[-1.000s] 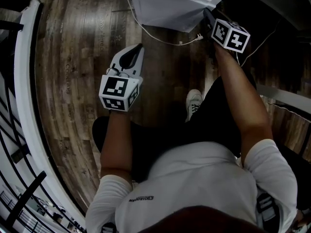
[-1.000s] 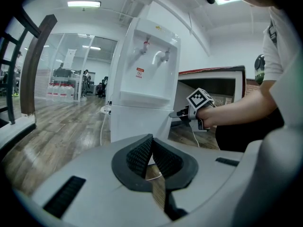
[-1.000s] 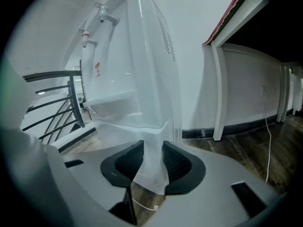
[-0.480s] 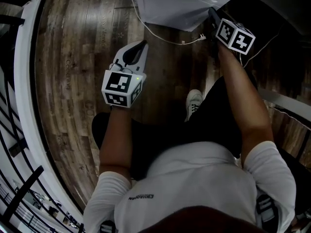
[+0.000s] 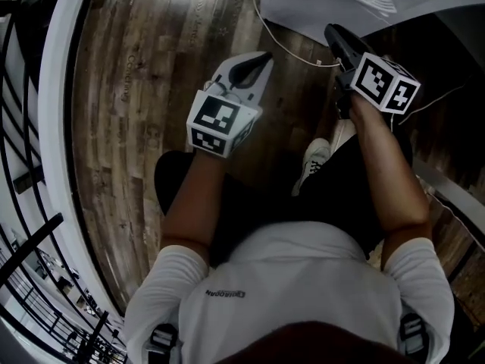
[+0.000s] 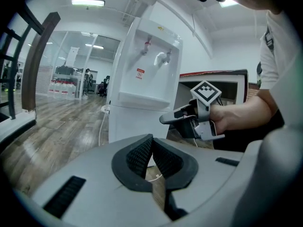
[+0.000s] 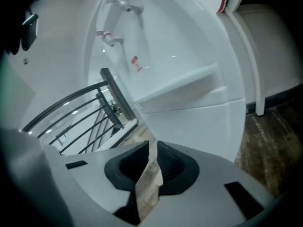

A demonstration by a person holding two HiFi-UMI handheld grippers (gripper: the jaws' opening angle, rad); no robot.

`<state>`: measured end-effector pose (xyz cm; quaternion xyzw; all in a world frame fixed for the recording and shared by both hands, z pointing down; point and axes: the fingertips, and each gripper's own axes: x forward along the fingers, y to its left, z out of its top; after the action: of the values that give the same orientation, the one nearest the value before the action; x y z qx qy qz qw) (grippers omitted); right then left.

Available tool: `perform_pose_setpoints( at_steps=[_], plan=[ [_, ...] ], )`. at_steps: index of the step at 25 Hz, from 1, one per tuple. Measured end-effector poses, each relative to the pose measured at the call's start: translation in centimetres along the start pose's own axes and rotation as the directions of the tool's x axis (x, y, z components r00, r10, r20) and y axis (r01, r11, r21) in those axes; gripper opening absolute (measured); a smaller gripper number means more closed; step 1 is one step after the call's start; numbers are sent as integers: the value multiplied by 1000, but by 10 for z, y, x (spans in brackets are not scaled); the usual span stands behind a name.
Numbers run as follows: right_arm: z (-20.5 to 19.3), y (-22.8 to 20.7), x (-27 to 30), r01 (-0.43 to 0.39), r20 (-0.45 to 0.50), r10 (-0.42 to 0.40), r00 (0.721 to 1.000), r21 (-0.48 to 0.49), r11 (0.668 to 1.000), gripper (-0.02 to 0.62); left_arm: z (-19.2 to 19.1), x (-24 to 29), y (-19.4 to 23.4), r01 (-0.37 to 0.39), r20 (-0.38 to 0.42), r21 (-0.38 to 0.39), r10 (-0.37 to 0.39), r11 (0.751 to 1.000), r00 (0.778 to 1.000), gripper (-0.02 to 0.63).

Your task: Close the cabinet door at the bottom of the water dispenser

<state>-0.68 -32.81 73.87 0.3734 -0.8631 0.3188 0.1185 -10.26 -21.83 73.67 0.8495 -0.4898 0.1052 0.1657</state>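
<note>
The white water dispenser (image 5: 333,2) stands on the wooden floor (image 5: 151,89) just ahead of the person. Its lower cabinet front (image 7: 199,122) faces the right gripper (image 7: 150,148), whose jaws have just been closing and now stand a narrow slit apart with nothing between them. The left gripper (image 6: 151,138) hovers alongside, its jaws pressed together and empty.
</note>
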Motion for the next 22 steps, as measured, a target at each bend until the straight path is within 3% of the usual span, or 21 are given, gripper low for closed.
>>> perform_pose_setpoints(
  at_steps=[3,7,12,15,22],
  plan=[
    [6,45,-4,-103,20,106,994,-103,989,54,21,-14,-3,-28,31,58,26,998,999,-5],
    [14,81,-18,-156,8,161,987,-205,966,38,58,-32,-4,-80,34,156,76,985,997,-5],
    [33,117,-59,-199,-58,193,980,-127,972,26,115,-71,-11,-86,35,41,85,995,996,-5],
    [61,144,-91,-210,-78,202,976,-131,969,25,160,-98,-21,-89,39,-21,90,996,995,-5],
    [140,205,-164,-236,-86,227,970,-112,965,23,252,-147,-57,-89,-9,-77,88,993,996,-5]
  ],
)
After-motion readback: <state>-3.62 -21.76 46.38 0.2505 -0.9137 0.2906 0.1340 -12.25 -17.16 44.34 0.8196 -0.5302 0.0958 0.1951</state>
